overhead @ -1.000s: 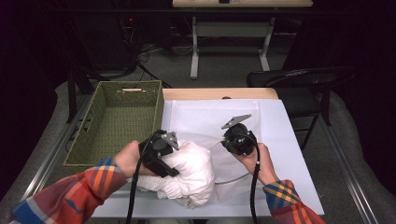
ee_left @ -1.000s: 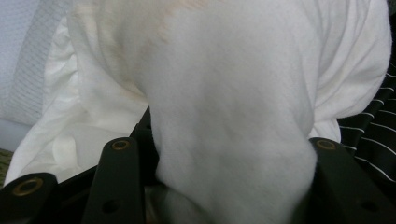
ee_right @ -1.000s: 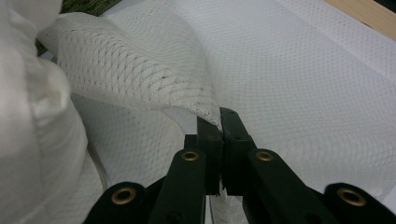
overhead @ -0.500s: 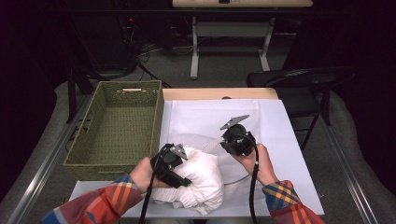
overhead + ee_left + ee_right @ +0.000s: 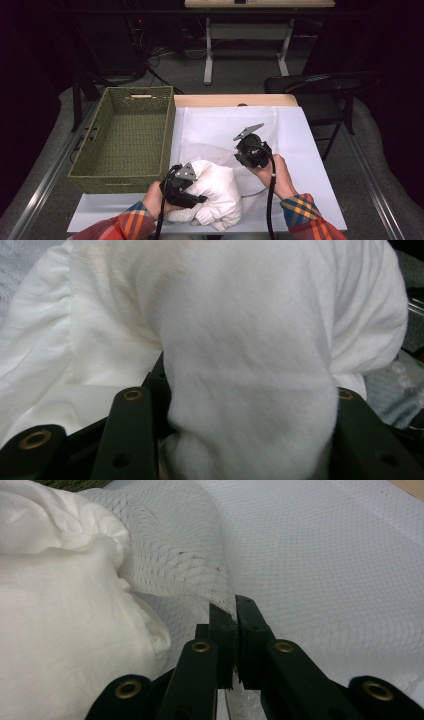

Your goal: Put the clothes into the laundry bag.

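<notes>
A bulky white cloth (image 5: 217, 192) lies bunched at the near middle of the table, partly on a white mesh bag (image 5: 210, 150). My left gripper (image 5: 200, 197) is shut on a thick fold of the cloth (image 5: 240, 340); its jaws have just been closing on the fold between them (image 5: 239, 405). My right gripper (image 5: 241, 155) stands to the right of the bundle. In the right gripper view it (image 5: 235, 611) is shut on the raised edge of the mesh bag (image 5: 185, 545), with the cloth (image 5: 55, 620) to its left.
A green woven basket (image 5: 169, 135) stands at the table's left, right beside the bundle. A white sheet (image 5: 305, 145) covers the tabletop, bare at the back and right. A dark chair (image 5: 320, 85) stands behind the table's right corner.
My left hand has sunk toward the near edge with the cloth, and the bundle has shifted nearer with it. The right gripper has kept still on the mesh.
</notes>
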Demonstrator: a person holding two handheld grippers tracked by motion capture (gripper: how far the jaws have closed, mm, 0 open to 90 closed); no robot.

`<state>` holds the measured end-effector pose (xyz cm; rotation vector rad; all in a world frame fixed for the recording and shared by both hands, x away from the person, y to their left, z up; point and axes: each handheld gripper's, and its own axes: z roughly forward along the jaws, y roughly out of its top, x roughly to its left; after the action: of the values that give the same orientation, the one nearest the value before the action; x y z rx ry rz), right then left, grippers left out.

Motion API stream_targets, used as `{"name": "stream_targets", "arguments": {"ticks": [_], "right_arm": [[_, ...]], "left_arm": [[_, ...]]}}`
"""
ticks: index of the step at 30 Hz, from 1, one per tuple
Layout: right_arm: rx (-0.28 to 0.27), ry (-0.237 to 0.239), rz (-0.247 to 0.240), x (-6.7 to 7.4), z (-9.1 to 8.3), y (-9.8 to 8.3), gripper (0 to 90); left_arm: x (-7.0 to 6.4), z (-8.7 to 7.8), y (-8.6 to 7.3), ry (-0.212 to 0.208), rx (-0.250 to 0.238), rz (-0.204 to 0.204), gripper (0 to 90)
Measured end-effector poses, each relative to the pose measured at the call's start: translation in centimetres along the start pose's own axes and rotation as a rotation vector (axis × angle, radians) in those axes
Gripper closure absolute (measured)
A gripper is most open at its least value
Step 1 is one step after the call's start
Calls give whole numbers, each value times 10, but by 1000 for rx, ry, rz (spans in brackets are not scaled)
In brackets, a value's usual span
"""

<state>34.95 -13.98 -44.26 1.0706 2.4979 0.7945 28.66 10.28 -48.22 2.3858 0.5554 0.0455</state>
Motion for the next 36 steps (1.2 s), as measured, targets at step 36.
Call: {"name": "stream_targets", "arguments": {"ticks": [36], "right_arm": [[-54, 62, 40, 9, -28, 9, 887]], "left_arm": [[27, 20, 41, 194, -29, -158, 542]]}}
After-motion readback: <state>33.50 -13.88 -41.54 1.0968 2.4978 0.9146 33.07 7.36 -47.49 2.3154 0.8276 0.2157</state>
